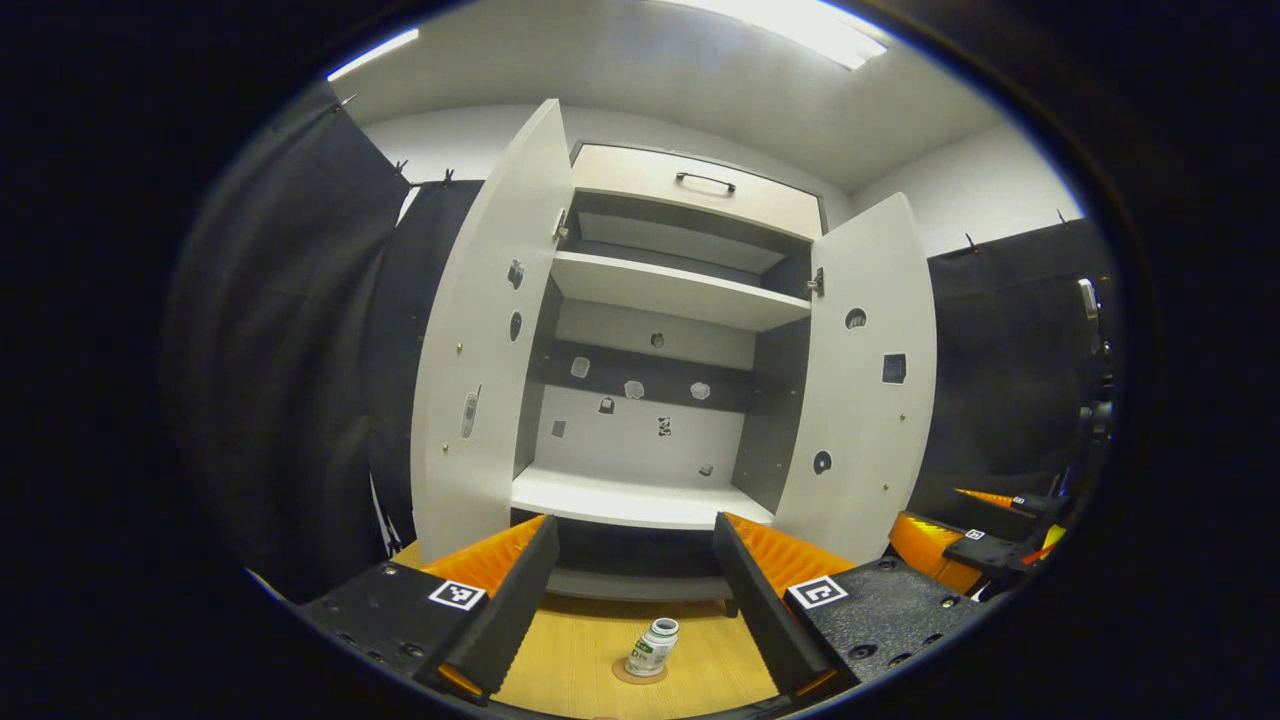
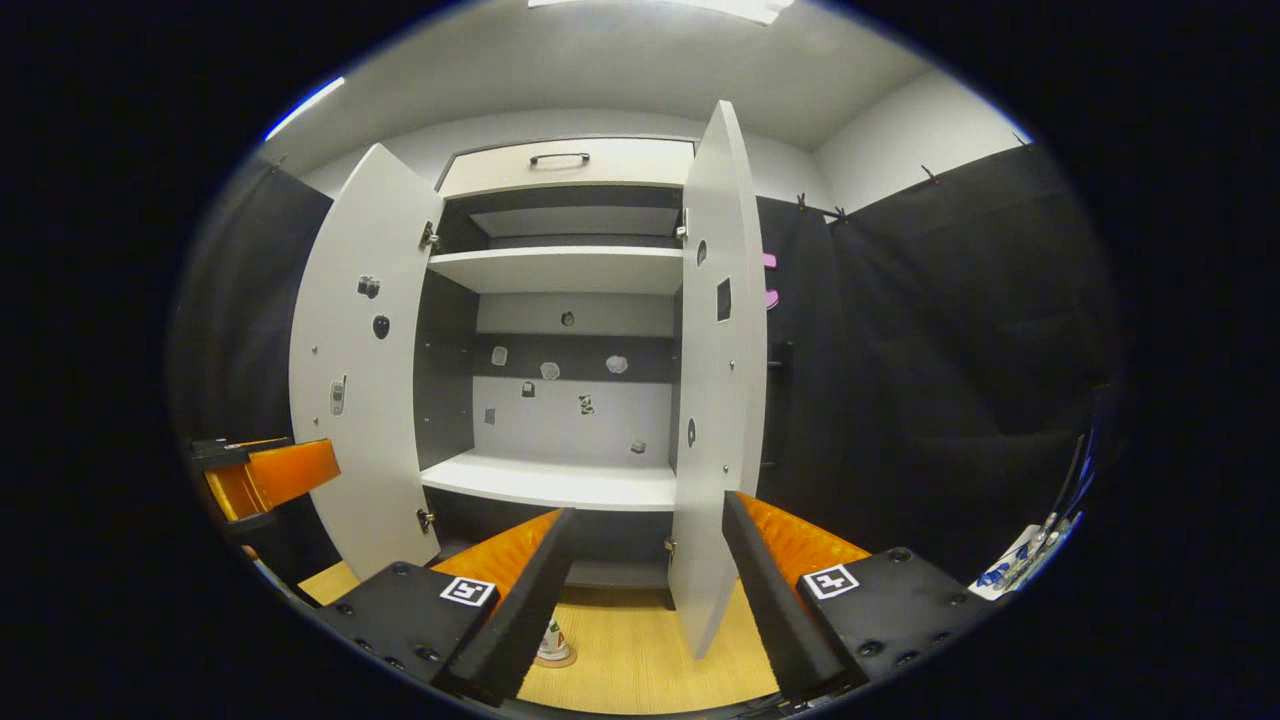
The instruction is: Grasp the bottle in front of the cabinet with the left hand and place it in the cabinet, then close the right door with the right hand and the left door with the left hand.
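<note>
A small white bottle (image 1: 653, 646) with a green label stands upright on the wooden floor in front of the cabinet (image 1: 640, 500). My left gripper (image 1: 635, 560) is open above and short of the bottle, which sits between its fingers' lines. Both cabinet doors hang open: the left door (image 1: 490, 340) and the right door (image 1: 865, 380). In the right gripper view my right gripper (image 2: 648, 560) is open, facing the right door (image 2: 715, 380) edge-on. The bottle (image 2: 552, 640) peeks out beside that gripper's left finger. The left gripper (image 2: 265, 480) shows at the far left.
The cabinet has a lower shelf (image 1: 630, 498), an upper shelf (image 1: 670, 290) and a drawer (image 1: 700, 185) with a handle on top. Black cloth walls stand on both sides. The right gripper (image 1: 985, 545) shows at the right edge of the left gripper view.
</note>
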{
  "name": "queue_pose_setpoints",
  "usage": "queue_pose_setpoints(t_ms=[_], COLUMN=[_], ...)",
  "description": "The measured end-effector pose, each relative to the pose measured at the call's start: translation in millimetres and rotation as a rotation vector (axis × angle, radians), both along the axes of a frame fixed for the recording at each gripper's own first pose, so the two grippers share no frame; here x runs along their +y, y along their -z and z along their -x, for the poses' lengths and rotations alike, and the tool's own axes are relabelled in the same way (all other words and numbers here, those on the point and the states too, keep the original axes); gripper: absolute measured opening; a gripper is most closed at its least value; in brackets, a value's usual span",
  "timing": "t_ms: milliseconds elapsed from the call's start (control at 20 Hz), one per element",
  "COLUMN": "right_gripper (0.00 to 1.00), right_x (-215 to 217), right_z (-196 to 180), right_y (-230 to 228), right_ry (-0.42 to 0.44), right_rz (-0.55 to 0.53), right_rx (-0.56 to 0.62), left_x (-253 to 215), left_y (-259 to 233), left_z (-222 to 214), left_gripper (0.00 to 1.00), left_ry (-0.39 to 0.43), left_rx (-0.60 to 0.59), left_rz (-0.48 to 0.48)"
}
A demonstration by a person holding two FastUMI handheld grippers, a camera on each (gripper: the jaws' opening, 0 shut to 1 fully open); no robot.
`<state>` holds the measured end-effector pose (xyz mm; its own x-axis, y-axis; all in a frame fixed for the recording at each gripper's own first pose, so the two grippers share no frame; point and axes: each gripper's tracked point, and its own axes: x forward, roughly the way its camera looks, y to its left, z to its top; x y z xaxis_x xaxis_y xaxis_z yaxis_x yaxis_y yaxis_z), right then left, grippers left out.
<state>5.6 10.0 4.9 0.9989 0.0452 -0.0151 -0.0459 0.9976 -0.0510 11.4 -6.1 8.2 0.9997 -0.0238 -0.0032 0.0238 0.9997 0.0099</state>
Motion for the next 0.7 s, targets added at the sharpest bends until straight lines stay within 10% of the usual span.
queue_pose_setpoints(t_ms=[700], right_gripper=[0.96], right_x=[-22], right_z=[21], right_y=[-3], right_ry=[0.029], right_rz=[0.029], right_rx=[-0.018], left_x=[-36], left_y=[99], left_z=[-37], left_gripper=[0.95], left_ry=[0.076], left_rx=[0.096], left_rz=[0.033])
